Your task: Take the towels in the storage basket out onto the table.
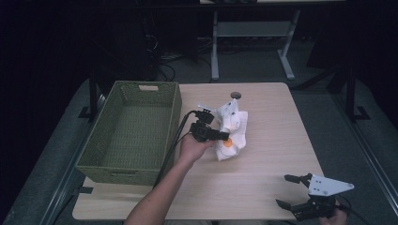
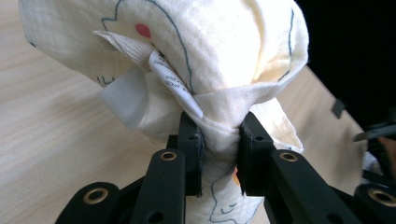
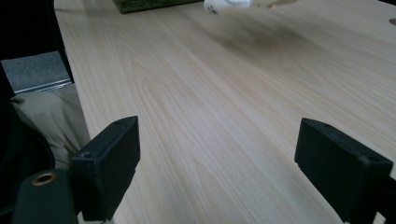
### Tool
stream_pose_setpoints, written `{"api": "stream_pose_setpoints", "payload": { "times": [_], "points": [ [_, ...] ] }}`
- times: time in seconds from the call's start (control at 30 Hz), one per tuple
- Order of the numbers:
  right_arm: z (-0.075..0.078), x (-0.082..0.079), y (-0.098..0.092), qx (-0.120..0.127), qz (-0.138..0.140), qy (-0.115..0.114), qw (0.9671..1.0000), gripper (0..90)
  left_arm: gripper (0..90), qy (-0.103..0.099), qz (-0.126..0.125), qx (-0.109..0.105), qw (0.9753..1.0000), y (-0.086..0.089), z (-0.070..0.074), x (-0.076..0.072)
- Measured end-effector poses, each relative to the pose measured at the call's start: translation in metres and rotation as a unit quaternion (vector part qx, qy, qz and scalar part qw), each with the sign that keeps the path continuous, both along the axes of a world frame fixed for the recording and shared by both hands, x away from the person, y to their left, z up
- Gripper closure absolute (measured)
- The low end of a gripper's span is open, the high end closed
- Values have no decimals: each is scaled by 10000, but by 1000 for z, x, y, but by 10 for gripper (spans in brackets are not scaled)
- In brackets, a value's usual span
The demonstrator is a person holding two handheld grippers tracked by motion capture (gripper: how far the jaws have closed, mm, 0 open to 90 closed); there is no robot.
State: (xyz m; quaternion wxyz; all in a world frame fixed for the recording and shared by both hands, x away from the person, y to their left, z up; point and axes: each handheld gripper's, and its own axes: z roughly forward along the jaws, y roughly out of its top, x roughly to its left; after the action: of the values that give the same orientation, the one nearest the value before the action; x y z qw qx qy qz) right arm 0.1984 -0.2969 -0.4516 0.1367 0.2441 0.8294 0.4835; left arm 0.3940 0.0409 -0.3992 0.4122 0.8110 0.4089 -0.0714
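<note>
A white cloth (image 2: 219, 60) printed with thin dark outlines and a red spot is bunched up at the middle of a light wooden bench (image 1: 263, 154). A small white care label (image 2: 175, 84) is sewn into one fold; its print is too small to read. In the high view the cloth also shows an orange patch.

The left tool (image 2: 219, 144) has its two black jaws pressed tight on a twisted neck of the cloth, pinching it, with the rest of the fabric ballooning above the jaws. The person's left hand (image 1: 192, 147) holds this tool just right of a green woven basket (image 1: 101, 150).

There is one basket, rectangular, with a handle slot in its far wall. It sits at the bench's left edge, its left side overhanging slightly.

The right tool (image 1: 293, 191) hovers near the bench's front right corner, its jaws spread wide with bare wood between them.

The right half and the front of the bench are open. A small dark round disc (image 1: 235, 95) lies near the far edge.

One cloth, one basket, two tools.
</note>
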Motion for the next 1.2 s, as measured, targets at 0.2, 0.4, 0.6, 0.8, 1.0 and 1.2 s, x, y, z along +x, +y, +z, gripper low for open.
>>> {"api": "stream_pose_setpoints", "payload": {
  "times": [0.2, 0.4, 0.6, 0.8, 1.0, 1.2],
  "points": [
    [0, 0, 0, 4, 6, -7, 10000, 138, 734, 106, 41, 143, 9998, -12, -13, -3],
    [0, 0, 0, 1, -2, 17, 10000, 138, 710, 96, 98, 265, 9996, -19, -26, -6],
    [0, 0, 0, 13, -8, 26, 10000, 138, 624, 138, 178, 247, 9994, -20, -31, -6],
    [0, 0, 0, 23, -7, 9, 10000, 138, 569, 165, 201, 38, 9997, -19, -32, -8],
    [-1, 0, 0, 25, -16, 34, 10000, 138, 556, 88, 167, -167, 9997, -17, -31, -16],
    [-1, 1, 0, -20, 3, 44, 10000, 138, 545, 30, 60, -331, 9994, -9, -33, -23]
  ]
}}
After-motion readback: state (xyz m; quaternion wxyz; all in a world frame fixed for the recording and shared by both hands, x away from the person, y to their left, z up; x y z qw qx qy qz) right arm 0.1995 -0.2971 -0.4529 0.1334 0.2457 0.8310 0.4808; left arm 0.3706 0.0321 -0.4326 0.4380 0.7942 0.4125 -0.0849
